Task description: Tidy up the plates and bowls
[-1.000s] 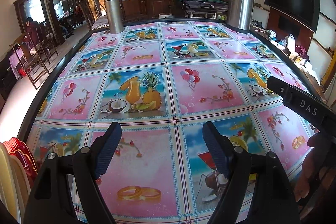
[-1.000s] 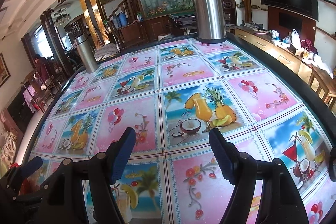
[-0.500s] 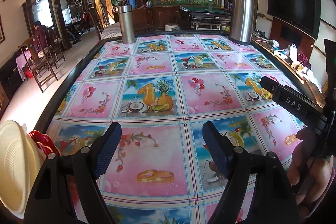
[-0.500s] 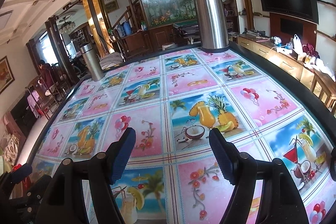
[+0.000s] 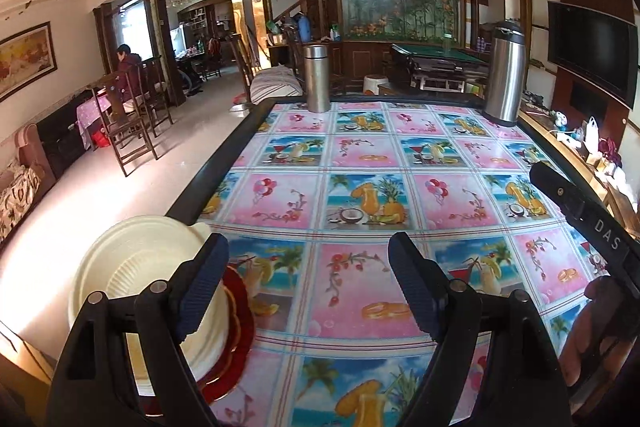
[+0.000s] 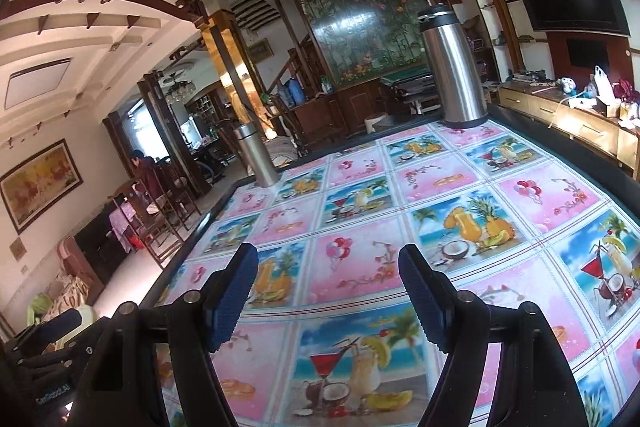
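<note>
Broadly, the patterned table is bare but for two steel flasks. At its near-left edge cream bowls sit nested on red plates, left of the left gripper, whose empty jaws are opening. The right gripper, farther off, gapes empty.

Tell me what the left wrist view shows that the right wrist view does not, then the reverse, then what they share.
Only the left wrist view shows the stack of cream bowls on red plates at the table's near left edge, partly behind the left gripper, whose jaws are opening with nothing between them. It also shows a hand holding the other tool.

Only the right wrist view shows the right gripper head-on, jaws apart and empty.

Both show the patterned tablecloth, the tall steel flask and the slimmer steel flask.
</note>
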`<state>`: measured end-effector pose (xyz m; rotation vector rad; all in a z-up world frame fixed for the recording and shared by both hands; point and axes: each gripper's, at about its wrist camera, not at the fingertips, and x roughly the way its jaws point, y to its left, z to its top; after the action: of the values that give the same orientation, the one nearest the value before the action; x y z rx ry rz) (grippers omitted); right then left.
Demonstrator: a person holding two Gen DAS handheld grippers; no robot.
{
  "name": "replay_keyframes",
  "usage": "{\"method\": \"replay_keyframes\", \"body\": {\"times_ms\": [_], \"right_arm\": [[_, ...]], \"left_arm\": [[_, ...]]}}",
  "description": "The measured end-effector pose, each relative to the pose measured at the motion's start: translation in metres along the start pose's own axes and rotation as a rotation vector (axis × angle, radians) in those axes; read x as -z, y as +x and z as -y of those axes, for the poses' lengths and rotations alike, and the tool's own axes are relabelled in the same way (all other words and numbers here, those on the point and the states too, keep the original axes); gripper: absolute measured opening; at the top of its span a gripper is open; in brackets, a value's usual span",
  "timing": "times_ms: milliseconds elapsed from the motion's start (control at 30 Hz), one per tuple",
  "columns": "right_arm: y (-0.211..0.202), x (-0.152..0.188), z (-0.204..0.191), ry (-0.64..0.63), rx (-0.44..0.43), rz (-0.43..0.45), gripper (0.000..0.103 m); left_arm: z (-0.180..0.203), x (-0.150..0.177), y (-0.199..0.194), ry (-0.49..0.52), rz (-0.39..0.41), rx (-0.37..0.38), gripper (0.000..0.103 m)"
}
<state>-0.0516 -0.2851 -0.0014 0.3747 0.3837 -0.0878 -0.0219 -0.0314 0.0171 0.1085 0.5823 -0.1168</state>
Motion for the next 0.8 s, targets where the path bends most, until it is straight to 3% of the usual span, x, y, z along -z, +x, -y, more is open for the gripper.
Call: {"method": "replay_keyframes", "body": {"times_ms": [333,567,800], "right_arm": [[-0.032,0.016,-0.098,-0.148,-0.196,-0.013,0.078],[-0.039,0.035,-0.147,-0.251,-0.267,-0.042,0.078],[-0.039,0.048,-0.17,-0.305,-0.291,-0.059,0.078]], "left_arm": [[-0.075,0.009,-0.014,-0.119,0.032,-0.15,0.083],[-0.105,0.012,-0.017,-0.177,0.044,-0.164,0.083],[-0.109,0.016,-0.029,-0.158,0.11,-0.187,0.085]]}}
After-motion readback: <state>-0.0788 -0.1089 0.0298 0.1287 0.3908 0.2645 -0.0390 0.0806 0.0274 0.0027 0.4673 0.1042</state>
